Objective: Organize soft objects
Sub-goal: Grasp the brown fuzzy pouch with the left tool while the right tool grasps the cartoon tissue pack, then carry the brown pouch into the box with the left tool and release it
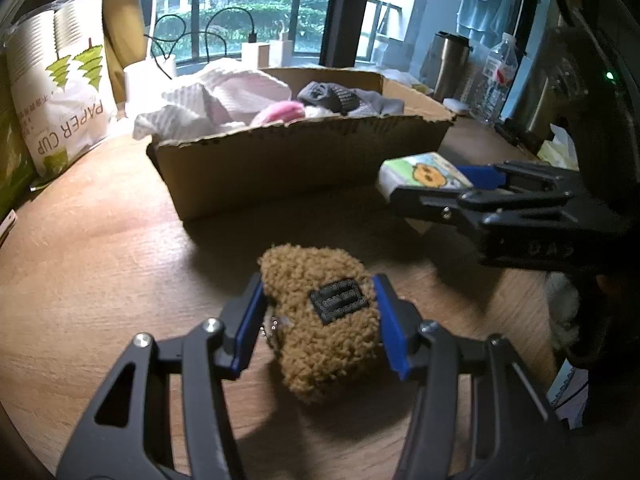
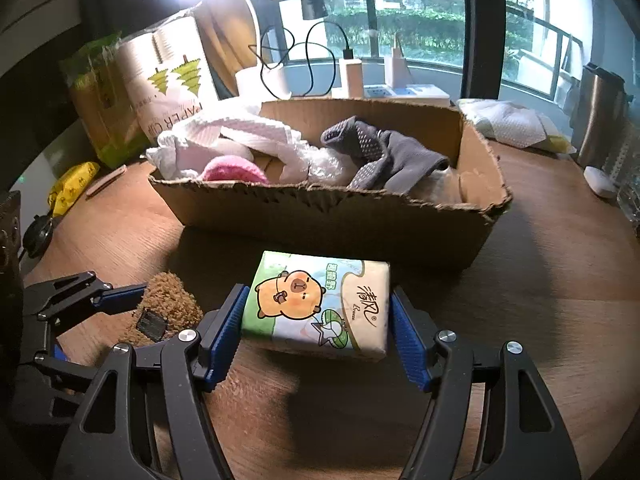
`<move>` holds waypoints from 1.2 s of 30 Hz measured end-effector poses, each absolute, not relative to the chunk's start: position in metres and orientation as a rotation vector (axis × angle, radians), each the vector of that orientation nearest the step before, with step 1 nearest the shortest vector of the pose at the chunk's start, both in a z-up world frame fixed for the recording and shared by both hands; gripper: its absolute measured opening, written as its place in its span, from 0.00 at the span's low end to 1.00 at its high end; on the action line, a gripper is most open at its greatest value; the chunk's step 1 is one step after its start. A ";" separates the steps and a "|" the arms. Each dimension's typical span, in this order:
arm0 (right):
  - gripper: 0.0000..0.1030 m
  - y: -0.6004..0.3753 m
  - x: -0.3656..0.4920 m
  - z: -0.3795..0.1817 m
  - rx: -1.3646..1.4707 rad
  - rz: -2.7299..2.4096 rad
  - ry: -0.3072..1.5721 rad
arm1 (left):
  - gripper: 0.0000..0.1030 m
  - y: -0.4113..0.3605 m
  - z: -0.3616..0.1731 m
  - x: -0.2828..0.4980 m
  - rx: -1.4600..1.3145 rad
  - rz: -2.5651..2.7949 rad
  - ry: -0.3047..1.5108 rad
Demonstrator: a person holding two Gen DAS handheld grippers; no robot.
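My left gripper (image 1: 318, 312) is shut on a brown fuzzy plush (image 1: 320, 316) with a black label, held just over the wooden table. My right gripper (image 2: 316, 312) is shut on a tissue pack (image 2: 318, 304) printed with an orange capybara, lifted slightly above the table. The tissue pack (image 1: 424, 176) and right gripper also show at the right of the left wrist view, and the plush (image 2: 168, 308) at the left of the right wrist view. A cardboard box (image 2: 320, 212) behind both holds white cloths (image 2: 240, 136), a pink item (image 2: 232, 172) and grey socks (image 2: 392, 156).
A paper cup bag (image 1: 68, 92) stands at the back left. A yellow packet (image 2: 72, 186) lies at the left. A steel tumbler (image 2: 600, 116), a white pack (image 2: 516, 124) and a water bottle (image 1: 500, 76) stand at the right. Chargers and cables (image 2: 348, 68) sit behind the box.
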State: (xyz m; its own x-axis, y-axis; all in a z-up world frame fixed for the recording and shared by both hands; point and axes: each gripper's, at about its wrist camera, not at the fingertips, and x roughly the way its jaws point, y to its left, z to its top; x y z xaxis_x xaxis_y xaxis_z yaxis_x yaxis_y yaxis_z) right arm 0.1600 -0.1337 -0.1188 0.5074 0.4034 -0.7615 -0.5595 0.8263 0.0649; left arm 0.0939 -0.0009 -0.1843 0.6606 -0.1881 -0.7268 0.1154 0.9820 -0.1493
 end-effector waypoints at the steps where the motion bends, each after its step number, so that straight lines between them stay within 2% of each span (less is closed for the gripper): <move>1: 0.69 -0.135 0.159 -0.116 -0.197 0.588 0.854 | 0.52 -0.002 -0.183 0.094 -0.096 -0.172 0.832; 20: 0.69 -0.177 0.153 -0.075 -0.121 0.620 0.730 | 0.52 -0.028 -0.129 0.102 -0.072 -0.179 0.738; 36: 0.69 -0.203 0.173 -0.057 -0.080 0.607 0.678 | 0.52 -0.035 -0.098 0.143 -0.032 -0.138 0.665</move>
